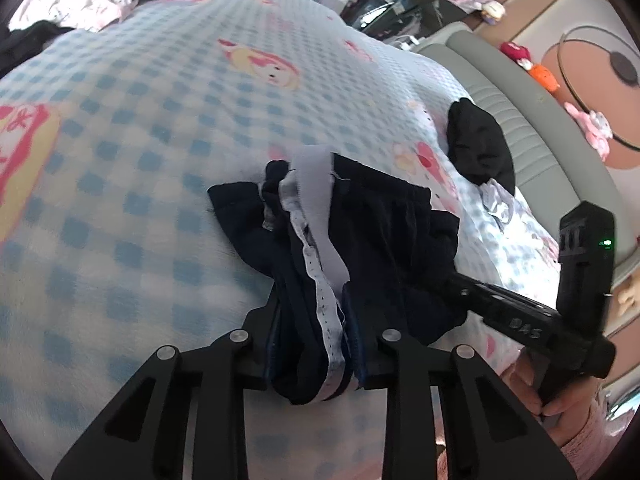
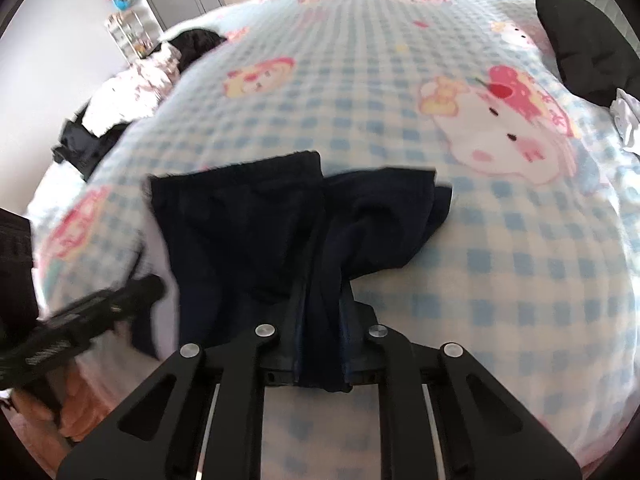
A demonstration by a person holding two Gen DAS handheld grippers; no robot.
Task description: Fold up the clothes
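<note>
A small dark navy garment (image 1: 384,240) with a pale grey-white elastic band (image 1: 316,216) hangs bunched over the checked bedspread (image 1: 140,152). My left gripper (image 1: 314,356) is shut on its near edge, band and dark cloth pinched between the jaws. My right gripper (image 2: 320,354) is shut on another edge of the same garment (image 2: 248,232), which spreads out ahead in two dark lobes. The right gripper's body shows at the right of the left wrist view (image 1: 532,324); the left one shows blurred at the left of the right wrist view (image 2: 88,312).
A folded black item (image 1: 480,148) lies near the bed's right edge, also in the right wrist view (image 2: 588,40). A heap of pink-white and black clothes (image 1: 72,0) sits at the far left corner. A padded headboard (image 1: 532,148) with soft toys runs along the right.
</note>
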